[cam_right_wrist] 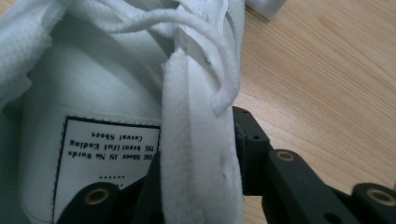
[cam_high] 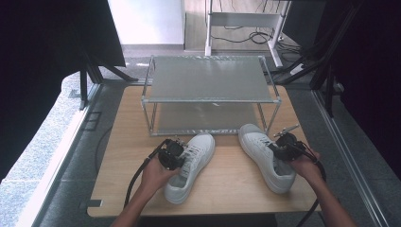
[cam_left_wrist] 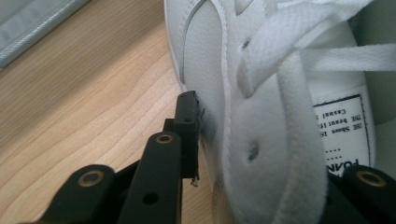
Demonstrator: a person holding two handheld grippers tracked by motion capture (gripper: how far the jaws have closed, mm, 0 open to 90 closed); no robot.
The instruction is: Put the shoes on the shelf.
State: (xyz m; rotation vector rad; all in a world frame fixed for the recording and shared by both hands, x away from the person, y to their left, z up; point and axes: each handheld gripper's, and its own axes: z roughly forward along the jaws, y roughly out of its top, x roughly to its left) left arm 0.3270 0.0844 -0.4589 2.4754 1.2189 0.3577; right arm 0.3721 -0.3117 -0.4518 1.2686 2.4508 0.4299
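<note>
**Two white sneakers gripped at the collar, toes toward the rack**

On the wooden table [cam_high: 227,184], the left shoe [cam_high: 191,165] lies with its long axis slanting from the near-left heel up to the toe at far right, the toe pointing at the lower shelf of the wire shoe rack [cam_high: 210,80]. The right shoe [cam_high: 265,156] slants the other way, its heel near-right and its toe far-left, just short of the rack's front right leg. The two toes converge toward the rack while the heels spread apart.

The left gripper [cam_high: 172,153] is clamped on the left shoe's outer side wall by the lace eyelets: in the left gripper view one black jaw presses the outside of the leather and the other sits inside the opening beside the tongue label [cam_left_wrist: 348,126]. The right gripper [cam_high: 283,144] likewise pinches the right shoe's side wall, one jaw outside over bare wood, one inside near the printed insole label [cam_right_wrist: 107,154].

Bare tabletop lies between the shoes and along the near edge. The right shoe's heel sits close to the table's right edge. The rack's two shelves stand open just beyond the toes.
</note>
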